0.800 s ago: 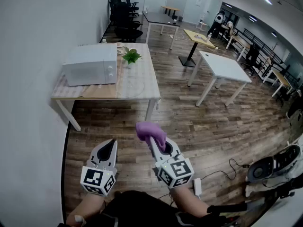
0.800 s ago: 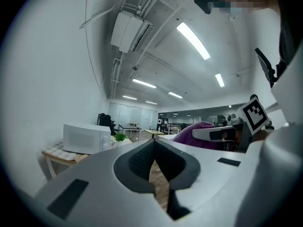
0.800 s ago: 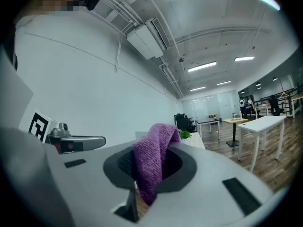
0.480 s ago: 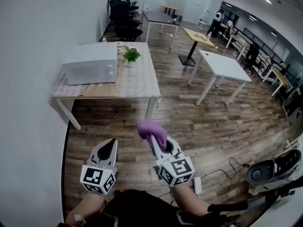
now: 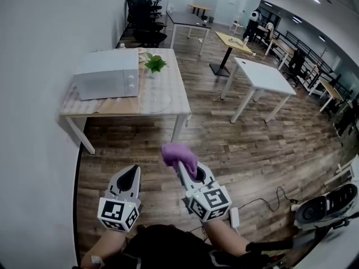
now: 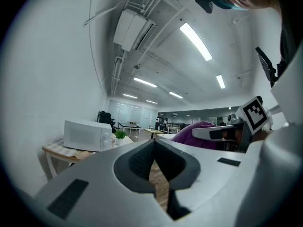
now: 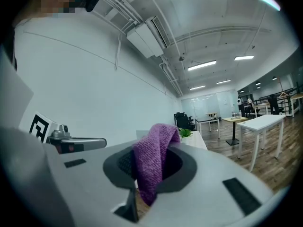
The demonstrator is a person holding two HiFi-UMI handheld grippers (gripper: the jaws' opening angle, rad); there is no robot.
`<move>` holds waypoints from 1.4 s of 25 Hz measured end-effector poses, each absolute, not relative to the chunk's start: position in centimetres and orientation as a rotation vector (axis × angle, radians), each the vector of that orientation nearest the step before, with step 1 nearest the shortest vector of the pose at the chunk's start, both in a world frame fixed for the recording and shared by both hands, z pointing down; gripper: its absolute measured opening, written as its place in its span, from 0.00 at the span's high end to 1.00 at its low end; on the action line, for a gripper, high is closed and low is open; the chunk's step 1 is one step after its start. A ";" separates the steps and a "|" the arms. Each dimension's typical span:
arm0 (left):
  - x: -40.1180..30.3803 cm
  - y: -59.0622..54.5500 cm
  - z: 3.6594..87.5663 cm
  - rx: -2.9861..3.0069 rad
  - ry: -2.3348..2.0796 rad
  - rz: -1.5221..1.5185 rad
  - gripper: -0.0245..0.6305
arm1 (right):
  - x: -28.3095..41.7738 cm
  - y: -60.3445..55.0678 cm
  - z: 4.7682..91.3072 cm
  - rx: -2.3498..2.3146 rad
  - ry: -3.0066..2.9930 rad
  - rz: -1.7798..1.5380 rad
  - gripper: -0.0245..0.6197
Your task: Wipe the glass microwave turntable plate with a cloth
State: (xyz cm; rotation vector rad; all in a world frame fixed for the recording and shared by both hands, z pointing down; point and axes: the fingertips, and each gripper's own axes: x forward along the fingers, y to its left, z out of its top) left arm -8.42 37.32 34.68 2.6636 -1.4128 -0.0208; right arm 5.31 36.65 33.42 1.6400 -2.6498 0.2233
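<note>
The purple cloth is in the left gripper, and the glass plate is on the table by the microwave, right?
Not quite: the purple cloth is pinched in the right gripper, not the left gripper, as the right gripper view shows. The glass plate is on the table by the microwave.

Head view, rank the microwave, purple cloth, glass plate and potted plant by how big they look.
1. microwave
2. purple cloth, though it is much nearer the camera
3. glass plate, close to the cloth in size, and faint
4. potted plant
</note>
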 end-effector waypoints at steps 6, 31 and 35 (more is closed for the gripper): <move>-9.0 37.5 35.1 2.726 -1.305 -0.019 0.95 | 3.0 36.4 33.9 1.621 -2.630 0.192 0.87; -10.6 27.9 36.9 2.705 -1.337 0.013 0.95 | 1.7 25.8 35.4 1.591 -2.670 0.197 0.87; -9.4 24.1 37.0 2.686 -1.354 0.005 0.95 | 3.0 22.4 35.7 1.580 -2.674 0.198 0.87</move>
